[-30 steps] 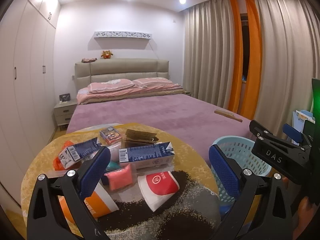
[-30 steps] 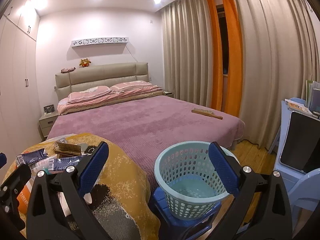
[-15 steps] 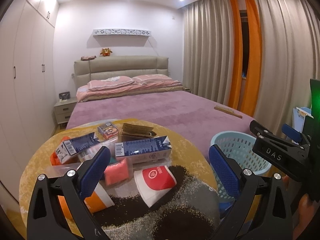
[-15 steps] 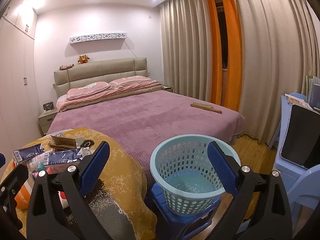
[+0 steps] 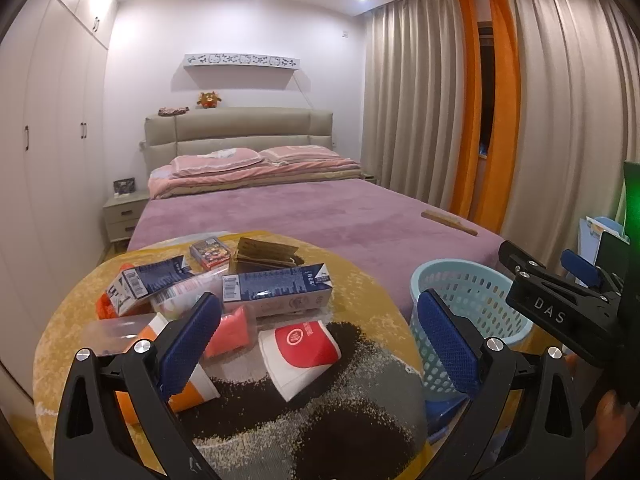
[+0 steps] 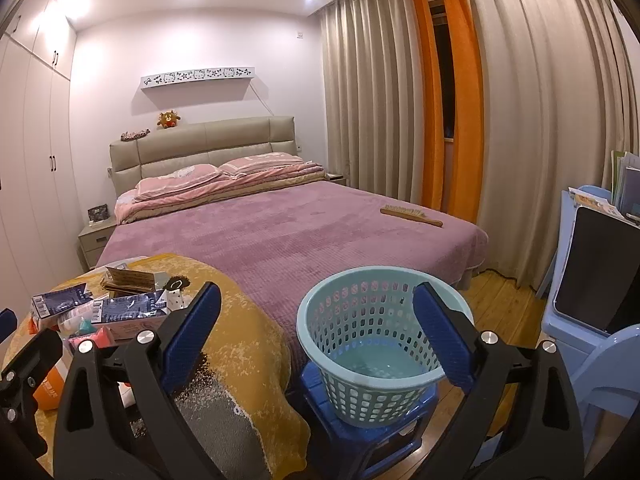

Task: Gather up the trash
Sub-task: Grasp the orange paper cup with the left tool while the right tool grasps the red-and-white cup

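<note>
A pile of trash lies on a round table with a yellow cloth (image 5: 360, 292): two blue-and-white cartons (image 5: 278, 288), a red-and-white paper cup (image 5: 300, 346), an orange cup (image 5: 188, 388), a pink packet (image 5: 230, 332), a brown paper bundle (image 5: 262, 256) and a small card box (image 5: 210, 252). My left gripper (image 5: 318, 344) is open and empty, hovering above the near side of the pile. My right gripper (image 6: 316, 338) is open and empty, above the light-blue basket (image 6: 372, 344) to the right of the table. The basket looks empty; it also shows in the left wrist view (image 5: 468, 304).
The basket stands on a blue stool (image 6: 360, 432). A bed with a purple cover (image 6: 288, 236) lies behind the table, with a wooden brush (image 6: 412, 216) on it. Blue plastic chairs (image 6: 592, 344) stand at the right. Wardrobes line the left wall, curtains the right.
Both views have shifted slightly: the table pile and the basket sit a little lower and nearer in the frames. Both grippers stay open and empty.
</note>
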A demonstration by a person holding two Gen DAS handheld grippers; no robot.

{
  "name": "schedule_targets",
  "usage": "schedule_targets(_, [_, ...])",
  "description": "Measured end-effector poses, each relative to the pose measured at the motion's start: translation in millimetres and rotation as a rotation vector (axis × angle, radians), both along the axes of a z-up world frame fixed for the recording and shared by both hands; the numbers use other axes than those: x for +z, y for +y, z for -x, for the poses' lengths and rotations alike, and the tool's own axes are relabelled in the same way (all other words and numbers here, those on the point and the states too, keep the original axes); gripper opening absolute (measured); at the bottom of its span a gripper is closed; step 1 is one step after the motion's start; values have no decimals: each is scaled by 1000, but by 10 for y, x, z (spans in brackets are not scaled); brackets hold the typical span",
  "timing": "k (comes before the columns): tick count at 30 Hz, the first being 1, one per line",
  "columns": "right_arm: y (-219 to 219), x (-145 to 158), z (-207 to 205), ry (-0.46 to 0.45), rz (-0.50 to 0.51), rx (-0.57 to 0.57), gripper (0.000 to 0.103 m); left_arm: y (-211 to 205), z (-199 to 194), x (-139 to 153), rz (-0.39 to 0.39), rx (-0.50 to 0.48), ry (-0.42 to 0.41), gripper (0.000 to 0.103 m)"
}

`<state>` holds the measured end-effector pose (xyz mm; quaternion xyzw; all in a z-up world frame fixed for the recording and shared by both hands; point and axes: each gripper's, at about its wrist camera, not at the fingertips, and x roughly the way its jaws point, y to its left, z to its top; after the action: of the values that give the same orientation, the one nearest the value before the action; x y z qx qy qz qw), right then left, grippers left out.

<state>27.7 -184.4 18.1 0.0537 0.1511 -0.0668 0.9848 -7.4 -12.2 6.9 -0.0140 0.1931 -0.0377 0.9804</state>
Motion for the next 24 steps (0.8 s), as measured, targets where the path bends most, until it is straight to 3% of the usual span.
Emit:
schedule_targets(7, [-92, -135, -73, 52, -13, -34, 92, -39, -28, -86, 4, -27, 36, 96])
schedule_targets(14, [-229, -366, -215, 145, -37, -44, 92, -127, -194, -319, 12, -64, 134, 96])
schedule_targets(18, [-119, -402, -228, 159, -37, 22, 84, 68, -223, -351, 58, -39, 163, 96])
schedule_targets(24, [253, -485, -199, 190, -43, 198, 75, 554, -12, -465, 63, 66, 213, 95])
